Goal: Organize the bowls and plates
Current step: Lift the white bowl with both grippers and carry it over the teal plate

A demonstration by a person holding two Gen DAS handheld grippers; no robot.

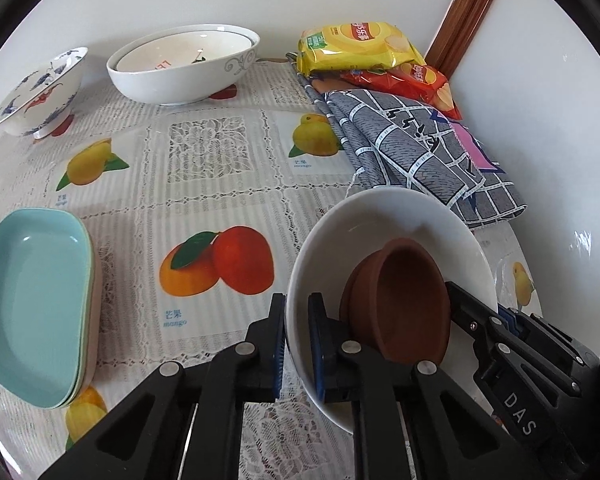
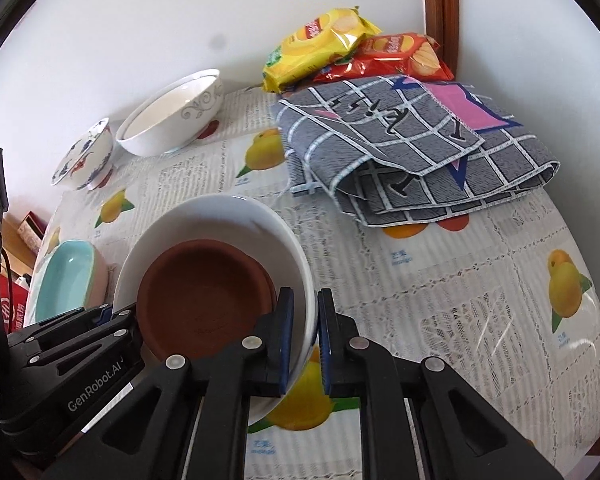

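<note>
Left wrist view showed the white bowl held tipped, with two brown clay dishes nested inside it. Your left tongs were clamped on the bowl's rim, one finger outside the wall and one finger inside. Your right tongs were clamped on the rim at the other side of the same white bowl, again with one finger in and one finger out. In the right wrist view the brown clay dishes leaned against the bowl's wall near the inner finger. You held the bowl low over the counter, which wore a lacy cover with mango pictures; whether its base touched the cover could not be told.

To the left of the bowl lay a stack of dishes with a light blue dish on top. Farther back, near the white wall, stood a big white bowl with another bowl inside it, and beside it a small blue and red flowered bowl. A folded grey checked cloth lay just behind the held bowl. A yellow chip bag and a red chip bag rested at the far end of the cloth.
</note>
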